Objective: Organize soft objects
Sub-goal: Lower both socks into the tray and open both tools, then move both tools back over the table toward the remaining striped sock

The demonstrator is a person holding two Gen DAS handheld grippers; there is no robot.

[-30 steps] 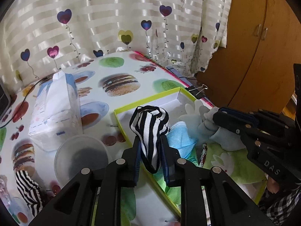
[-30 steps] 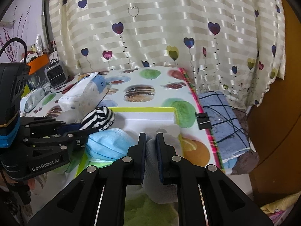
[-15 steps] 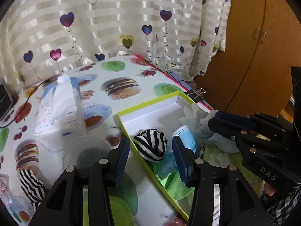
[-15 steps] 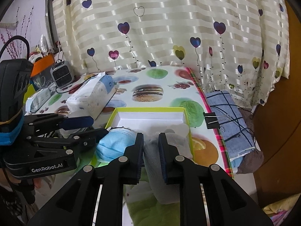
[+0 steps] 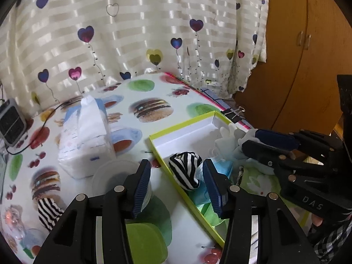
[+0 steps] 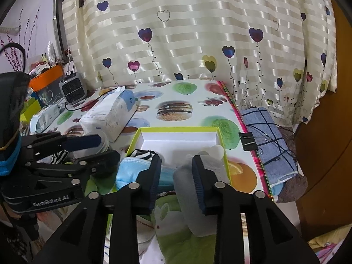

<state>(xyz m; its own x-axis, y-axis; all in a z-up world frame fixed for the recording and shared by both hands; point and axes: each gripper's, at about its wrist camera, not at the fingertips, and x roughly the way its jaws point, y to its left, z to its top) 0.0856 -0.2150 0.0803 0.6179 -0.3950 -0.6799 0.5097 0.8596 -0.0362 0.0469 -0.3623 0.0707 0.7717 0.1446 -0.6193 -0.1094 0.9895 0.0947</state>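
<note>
Left wrist view: the left hand-held gripper (image 5: 177, 183) has just been opening and stands released; the striped sock (image 5: 186, 169) lies between its jaws, untouched, inside the tray (image 5: 180, 125). It sits close to the near rim and could roll out.

Right wrist view: the right hand-held gripper (image 6: 176, 176), also just opening, has let go of the grey sock (image 6: 193, 200), which lies across the tray's near edge and may slide off.

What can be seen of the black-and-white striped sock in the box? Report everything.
The striped sock is soft knit fabric with black and white bands, bunched into a loose ball. It lies in the green-rimmed box, near its left wall, against the blue face mask. The left claw has just been opening; its fingers stand apart from the sock, which rests free.
</note>
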